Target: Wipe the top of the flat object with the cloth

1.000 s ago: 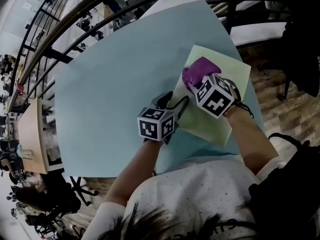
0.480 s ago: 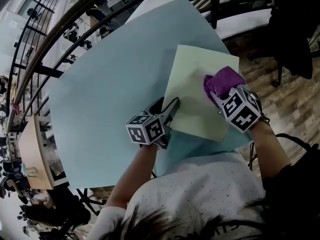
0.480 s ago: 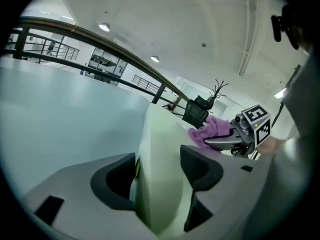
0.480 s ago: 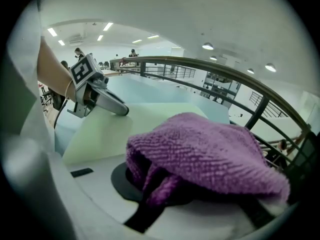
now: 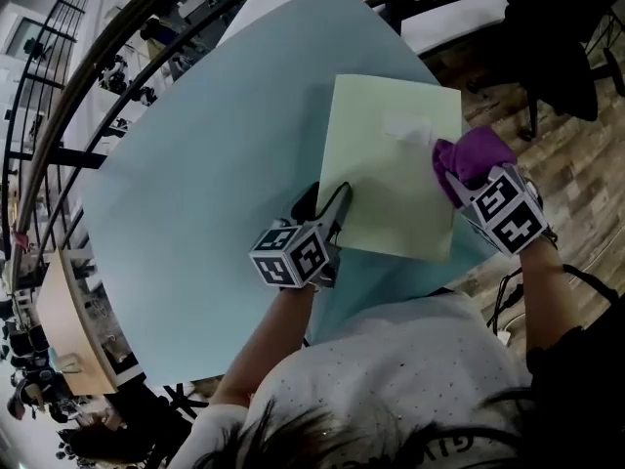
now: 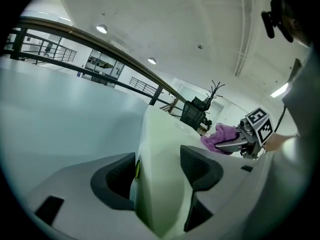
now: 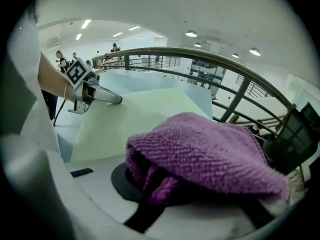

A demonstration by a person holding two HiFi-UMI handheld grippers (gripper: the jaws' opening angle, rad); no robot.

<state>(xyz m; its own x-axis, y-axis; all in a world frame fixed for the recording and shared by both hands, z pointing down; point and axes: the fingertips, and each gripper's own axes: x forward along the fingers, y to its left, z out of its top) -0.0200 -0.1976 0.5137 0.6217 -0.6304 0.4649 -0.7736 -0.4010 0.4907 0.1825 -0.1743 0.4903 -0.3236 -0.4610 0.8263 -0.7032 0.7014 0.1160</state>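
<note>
A pale green flat board (image 5: 391, 169) lies on the light blue table (image 5: 195, 193). My left gripper (image 5: 335, 203) is shut on the board's near left edge; in the left gripper view the board (image 6: 160, 174) stands on edge between the two dark pads (image 6: 200, 166). My right gripper (image 5: 461, 179) is shut on a purple cloth (image 5: 472, 156), which rests at the board's right edge. The cloth (image 7: 210, 156) fills the right gripper view and hides the jaws there. Beyond it I see the board (image 7: 135, 114) and the left gripper (image 7: 107, 98).
The table's right edge runs close beside the board, with wooden floor (image 5: 576, 164) below it. A black chair (image 5: 557, 37) stands at the far right. A dark curved railing (image 5: 107, 66) runs behind the table. The person's white shirt (image 5: 391, 379) fills the near side.
The right gripper has carried the purple cloth rightward across the board, from its middle to its right edge. The left gripper has stayed clamped on the board's near left edge.
</note>
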